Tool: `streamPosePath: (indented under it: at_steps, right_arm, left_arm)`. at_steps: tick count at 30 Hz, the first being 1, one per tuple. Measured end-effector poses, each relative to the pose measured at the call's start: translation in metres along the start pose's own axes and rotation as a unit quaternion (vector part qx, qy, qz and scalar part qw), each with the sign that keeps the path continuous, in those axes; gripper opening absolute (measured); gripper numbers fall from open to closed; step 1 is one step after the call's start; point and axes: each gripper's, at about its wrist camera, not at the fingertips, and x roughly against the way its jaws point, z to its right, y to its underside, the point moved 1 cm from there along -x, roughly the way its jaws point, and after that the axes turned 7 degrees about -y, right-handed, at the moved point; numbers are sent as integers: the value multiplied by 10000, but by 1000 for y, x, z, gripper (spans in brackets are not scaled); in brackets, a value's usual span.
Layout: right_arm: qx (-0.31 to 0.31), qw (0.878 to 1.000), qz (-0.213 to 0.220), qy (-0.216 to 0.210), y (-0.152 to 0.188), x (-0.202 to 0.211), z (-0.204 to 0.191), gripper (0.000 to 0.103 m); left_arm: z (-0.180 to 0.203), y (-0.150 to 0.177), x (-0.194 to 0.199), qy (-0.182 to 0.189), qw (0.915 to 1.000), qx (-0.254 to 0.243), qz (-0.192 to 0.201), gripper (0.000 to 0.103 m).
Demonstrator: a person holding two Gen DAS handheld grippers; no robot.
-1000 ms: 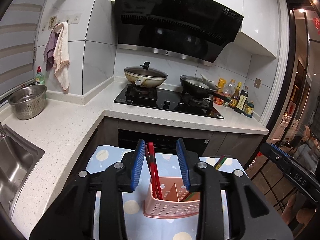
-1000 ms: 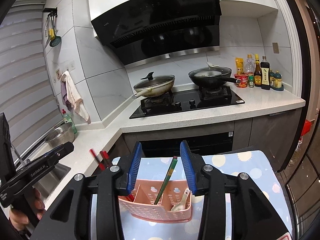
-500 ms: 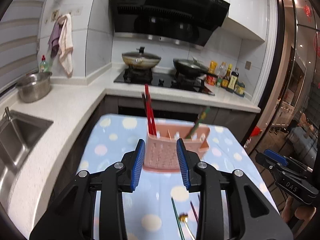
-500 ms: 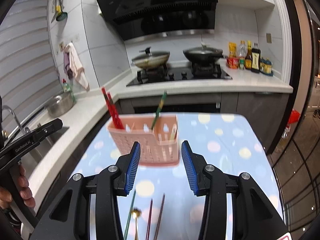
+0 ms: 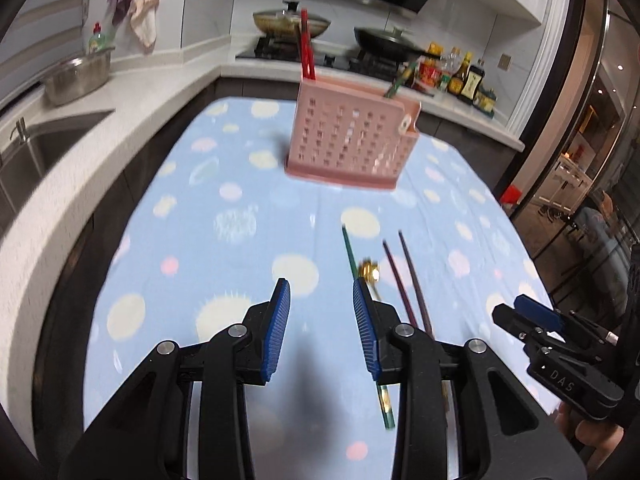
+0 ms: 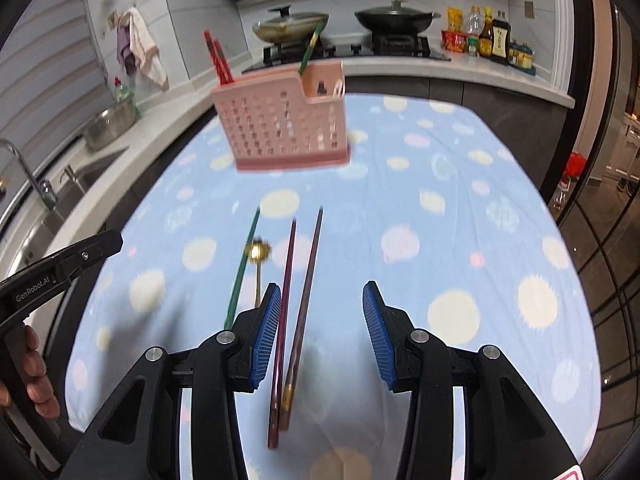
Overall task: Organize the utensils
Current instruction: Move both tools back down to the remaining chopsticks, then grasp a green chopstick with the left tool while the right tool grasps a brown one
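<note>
A pink perforated utensil basket [image 5: 352, 140] [image 6: 284, 124] stands at the far end of the blue dotted tablecloth [image 5: 224, 216] [image 6: 460, 208]. It holds red chopsticks [image 5: 306, 48] [image 6: 218, 58] and one green chopstick [image 5: 400, 80] [image 6: 310, 50]. On the cloth lie a green chopstick [image 5: 350, 254] [image 6: 242, 270], a gold spoon [image 5: 369, 271] [image 6: 258, 254] and two dark purple chopsticks [image 5: 406, 280] [image 6: 298, 300]. My left gripper [image 5: 320, 328] is open and empty, left of them. My right gripper [image 6: 320, 336] is open above the purple chopsticks' near ends.
A white counter [image 5: 120, 120] with a sink [image 5: 36, 148] and a steel bowl [image 5: 78, 78] runs along the left. The stove with two pans [image 6: 340, 24] and sauce bottles [image 6: 488, 36] lies behind the table. The other gripper shows in each view [image 5: 560, 368] [image 6: 48, 276].
Both grippers have pulled back and tilted down from the basket toward the near end of the table. The loose chopsticks and spoon now lie just ahead of them.
</note>
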Motion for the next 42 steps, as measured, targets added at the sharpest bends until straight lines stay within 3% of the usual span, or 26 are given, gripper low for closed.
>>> streamPosePath:
  at_steps: [6,13,30,32,42]
  right_arm:
    - [65,9992,-394,-11,32,-19,-6,38]
    - [44,9979,-637,-75,48,-32,-7,21]
    - [51,9970,-775,-66,55,-39,-3,18]
    - [14,9966,-825,-19,58,-40,1,13]
    - [-46,9967,-810,7,61,-37,6,7]
  left_arm:
    - [5,35,-10,-12,9993,-18,-376,31]
    - [13,55,-17,-25,9981,-112,-603,31]
    - [22,64,-20,56,9968,-262,-750,31]
    - [25,65,-20,86,9966,-293,-767,31]
    - [51,78,-28,398,9930,-582,-951,33]
